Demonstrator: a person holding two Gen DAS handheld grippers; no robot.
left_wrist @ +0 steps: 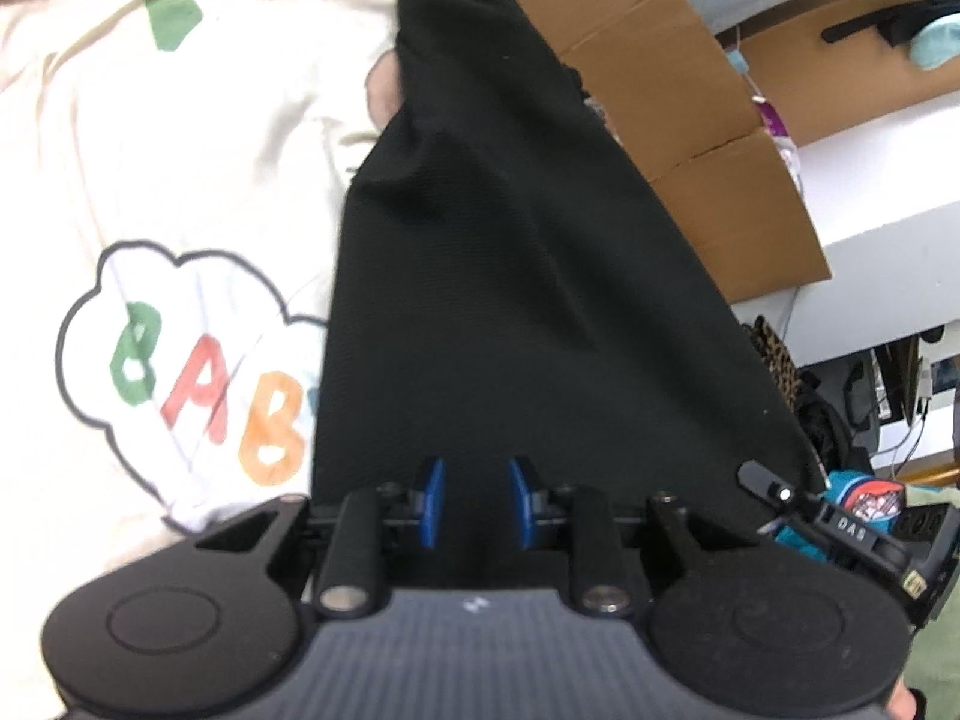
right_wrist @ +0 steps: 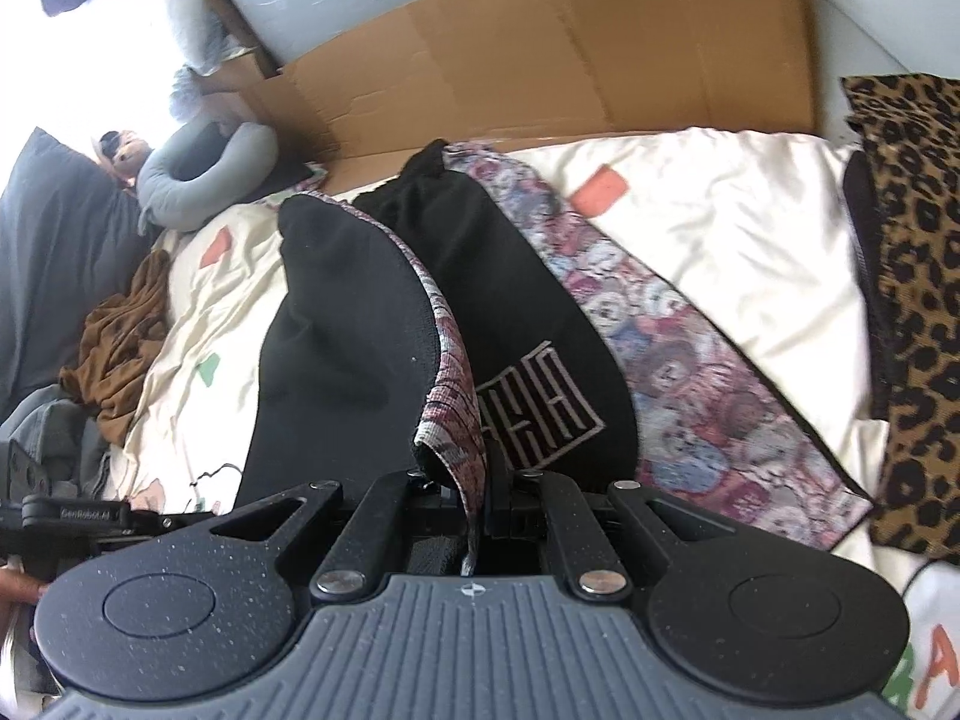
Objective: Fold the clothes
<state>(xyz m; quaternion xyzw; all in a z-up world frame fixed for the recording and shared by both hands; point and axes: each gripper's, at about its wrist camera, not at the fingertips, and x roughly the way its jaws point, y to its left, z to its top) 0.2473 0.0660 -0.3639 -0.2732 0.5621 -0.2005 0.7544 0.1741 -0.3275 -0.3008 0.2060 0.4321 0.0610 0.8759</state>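
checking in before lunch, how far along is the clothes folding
Early to midway. Done: a leopard-print cloth lies flat at the bed's edge. In hand: the right gripper is shut on the black garment with patterned lining; the left gripper is open, black fabric draping ahead of it. Left: that fold, plus a crumpled brown garment.

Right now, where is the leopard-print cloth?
In the right wrist view, the leopard-print cloth lies at the far right on the cream bedsheet, beyond the black garment with the floral lining, below the cardboard.
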